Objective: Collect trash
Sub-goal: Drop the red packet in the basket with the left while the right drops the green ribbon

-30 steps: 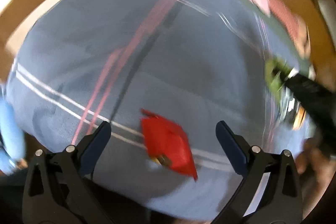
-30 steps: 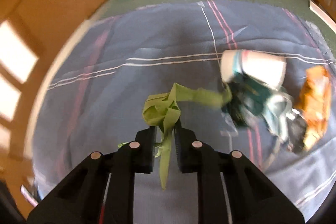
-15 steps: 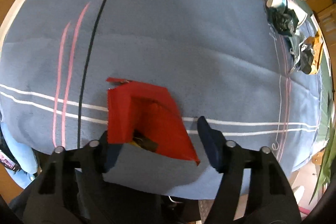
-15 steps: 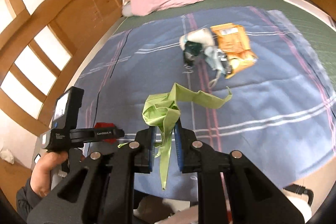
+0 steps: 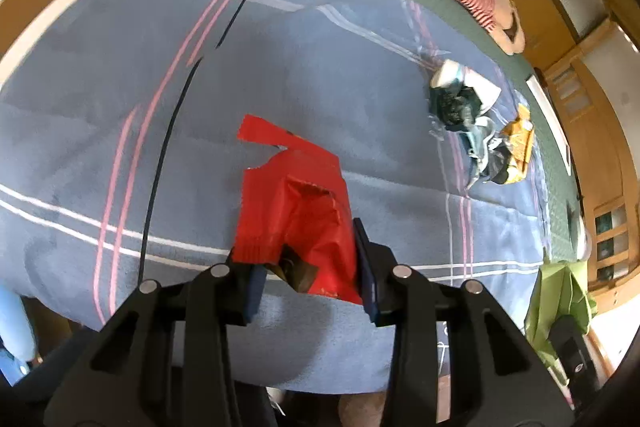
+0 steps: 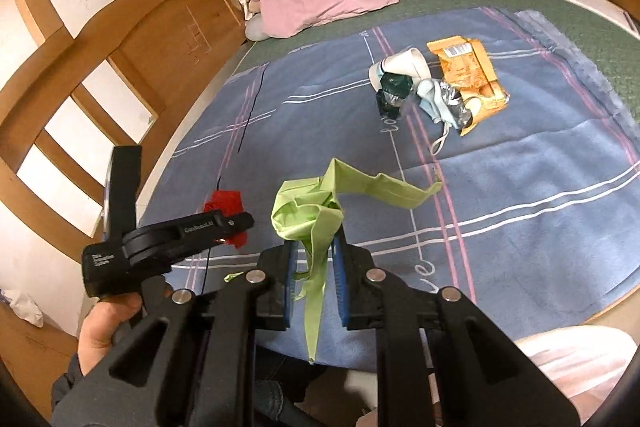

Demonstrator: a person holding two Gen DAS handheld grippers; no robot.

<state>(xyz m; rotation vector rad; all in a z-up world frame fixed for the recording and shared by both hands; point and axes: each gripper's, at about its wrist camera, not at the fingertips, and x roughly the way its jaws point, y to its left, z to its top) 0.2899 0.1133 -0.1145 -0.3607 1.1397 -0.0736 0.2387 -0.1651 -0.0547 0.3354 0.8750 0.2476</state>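
Now the left claw (image 5: 308, 281) has just been closing, and its jaws pinch the near end of the red wrapper (image 5: 298, 203), which a second ago lay loose on the blanket (image 5: 360, 75) between wide-open jaws; a brown scrap shows in the wrapper's torn mouth right at the pads. Its far end, beyond the tips, looks barely clear of the cloth, though I cannot tell for sure. That reads as the grab made, so this piece should be ready to carry off. Out to that claw's right, low at the frame edge, the right claw (image 6: 314, 279) is clamped nearly shut on the green bag (image 6: 316, 211), gripped by a bunched strip that hangs down between its jaws while the rest billows above the tips; it now hangs near the bed's edge, further back from the pile than a second ago. Well beyond both claws, ahead and to the right, the remaining trash sits in a heap: a white cup (image 6: 400, 65), a dark green wad (image 6: 394, 95), a silver-blue wrapper (image 6: 444, 103) and an orange packet (image 6: 466, 67). Those are still to collect.
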